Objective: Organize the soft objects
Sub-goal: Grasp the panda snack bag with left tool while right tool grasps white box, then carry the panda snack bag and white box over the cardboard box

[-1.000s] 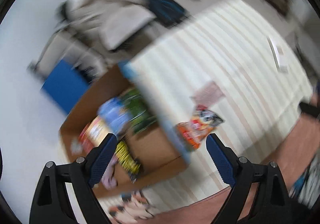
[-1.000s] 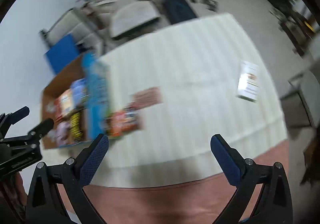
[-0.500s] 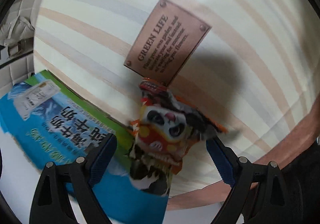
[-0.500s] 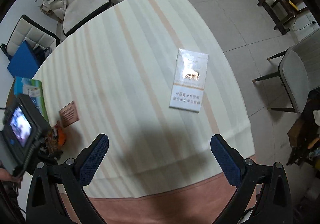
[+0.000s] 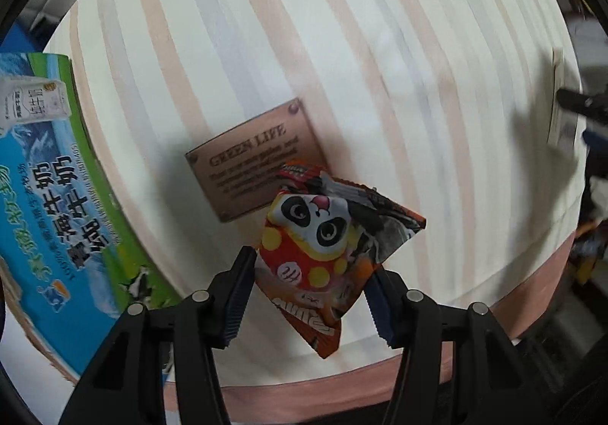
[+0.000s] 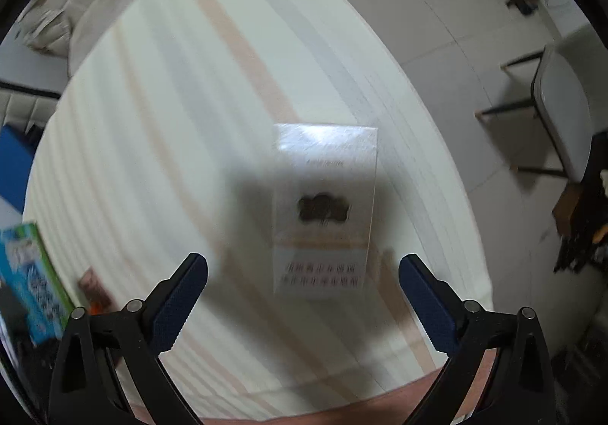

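Left gripper [image 5: 309,282] pinches the orange panda snack bag [image 5: 326,246] over the striped tablecloth [image 5: 380,64], near its edge. Brown patch [image 5: 254,163] reads "GREEN LIFE". Blue-green milk carton box [image 5: 49,197] at left, Chinese print. Right gripper [image 6: 303,296] spread wide above a white packet [image 6: 325,212], text blurred.

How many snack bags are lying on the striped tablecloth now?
1: the panda snack bag lies near the table's edge, partly over the brown sign, between the left tool's fingers. Others may be hidden.
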Motion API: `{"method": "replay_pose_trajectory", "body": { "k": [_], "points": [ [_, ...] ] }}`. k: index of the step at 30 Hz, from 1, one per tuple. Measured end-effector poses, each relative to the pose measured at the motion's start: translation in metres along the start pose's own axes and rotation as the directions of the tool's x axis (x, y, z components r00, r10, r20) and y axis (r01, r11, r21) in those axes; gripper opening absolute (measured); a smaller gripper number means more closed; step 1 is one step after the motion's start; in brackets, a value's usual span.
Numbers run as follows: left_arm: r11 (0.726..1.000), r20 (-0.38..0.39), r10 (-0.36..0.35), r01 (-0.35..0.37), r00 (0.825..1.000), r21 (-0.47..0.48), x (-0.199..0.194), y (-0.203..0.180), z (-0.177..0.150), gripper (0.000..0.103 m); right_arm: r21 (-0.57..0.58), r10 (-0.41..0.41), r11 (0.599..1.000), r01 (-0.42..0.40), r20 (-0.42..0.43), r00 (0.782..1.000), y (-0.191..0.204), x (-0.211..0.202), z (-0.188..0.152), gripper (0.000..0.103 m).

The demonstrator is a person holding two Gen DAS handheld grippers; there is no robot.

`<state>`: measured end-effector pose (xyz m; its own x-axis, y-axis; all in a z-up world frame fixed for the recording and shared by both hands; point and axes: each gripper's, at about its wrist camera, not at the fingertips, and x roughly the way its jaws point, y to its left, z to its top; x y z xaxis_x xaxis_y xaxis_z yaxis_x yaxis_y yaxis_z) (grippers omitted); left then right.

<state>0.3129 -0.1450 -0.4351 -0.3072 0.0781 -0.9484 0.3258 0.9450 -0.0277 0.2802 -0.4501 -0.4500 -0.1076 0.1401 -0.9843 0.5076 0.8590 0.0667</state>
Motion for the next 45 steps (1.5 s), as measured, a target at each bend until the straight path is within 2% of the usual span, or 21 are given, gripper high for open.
{"method": "replay_pose_trajectory", "body": {
  "k": [2, 4, 7, 9, 12, 16, 25, 28, 29, 33, 35, 38, 41, 45],
  "points": [
    [1.000, -0.011, -0.020, 0.020, 1.000, 0.000, 0.003, -0.002, 0.008, 0.061, 0.005, 0.010, 1.000, -0.010, -0.020, 1.000, 0.001, 0.009, 0.006, 0.100],
    [1.000, -0.016, -0.025, 0.025, 1.000, 0.002, 0.007, -0.006, 0.009, 0.062, 0.007, 0.037, 0.999, -0.037, -0.052, 0.998, 0.004, 0.016, 0.007, 0.091],
    [0.999, -0.025, -0.037, 0.036, 0.999, -0.007, 0.013, -0.008, 0.012, 0.062, -0.058, -0.044, 0.997, 0.042, -0.035, 0.998, 0.015, 0.019, 0.001, 0.080],
    [0.999, -0.024, -0.033, 0.033, 0.999, -0.012, 0.017, -0.010, 0.012, 0.062, -0.112, -0.094, 0.989, 0.092, -0.014, 0.995, 0.024, 0.018, -0.006, 0.066],
    [0.999, -0.020, -0.037, 0.036, 0.999, -0.014, 0.023, -0.015, 0.011, 0.062, -0.155, -0.073, 0.986, 0.064, -0.058, 0.996, 0.032, 0.022, -0.019, 0.066],
    [0.999, -0.007, -0.043, 0.042, 0.999, -0.020, 0.032, -0.017, 0.006, 0.062, -0.234, -0.084, 0.970, 0.062, -0.088, 0.993, 0.042, 0.027, -0.036, 0.065],
    [0.994, 0.036, -0.076, 0.078, 0.996, -0.080, 0.028, 0.001, -0.001, 0.061, -0.112, -0.039, 0.993, 0.034, -0.047, 0.998, 0.037, 0.022, -0.024, 0.070],
    [0.996, 0.060, -0.036, 0.040, 0.998, -0.074, 0.026, 0.002, -0.008, 0.053, -0.128, -0.099, 0.987, 0.096, -0.017, 0.995, 0.046, 0.023, -0.028, 0.068],
    [0.998, 0.068, -0.019, 0.023, 0.997, -0.066, 0.022, -0.002, -0.014, 0.050, -0.138, -0.103, 0.985, 0.102, 0.004, 0.995, 0.051, 0.021, -0.030, 0.064],
    [0.998, 0.093, -0.013, 0.019, 0.996, -0.064, 0.021, -0.007, -0.019, 0.047, -0.154, -0.107, 0.982, 0.108, 0.013, 0.994, 0.064, 0.021, -0.036, 0.062],
    [0.997, 0.112, 0.012, -0.003, 0.994, -0.081, 0.017, -0.006, -0.025, 0.044, -0.168, -0.108, 0.980, 0.107, 0.006, 0.994, 0.069, 0.020, -0.042, 0.061],
    [0.996, 0.157, 0.042, -0.029, 0.987, -0.088, 0.005, -0.003, -0.036, 0.043, -0.181, -0.065, 0.982, 0.062, -0.009, 0.998, 0.076, 0.018, -0.058, 0.061],
    [0.995, 0.215, 0.011, 0.010, 0.976, -0.099, -0.019, 0.001, -0.055, 0.043, -0.206, 0.001, 0.978, -0.003, -0.007, 1.000, 0.084, 0.003, -0.072, 0.060],
    [0.992, 0.333, -0.030, 0.070, 0.942, -0.109, -0.066, 0.023, -0.093, 0.043, -0.292, 0.109, 0.951, -0.099, 0.018, 0.994, 0.113, -0.038, -0.112, 0.060]
  ]
}}
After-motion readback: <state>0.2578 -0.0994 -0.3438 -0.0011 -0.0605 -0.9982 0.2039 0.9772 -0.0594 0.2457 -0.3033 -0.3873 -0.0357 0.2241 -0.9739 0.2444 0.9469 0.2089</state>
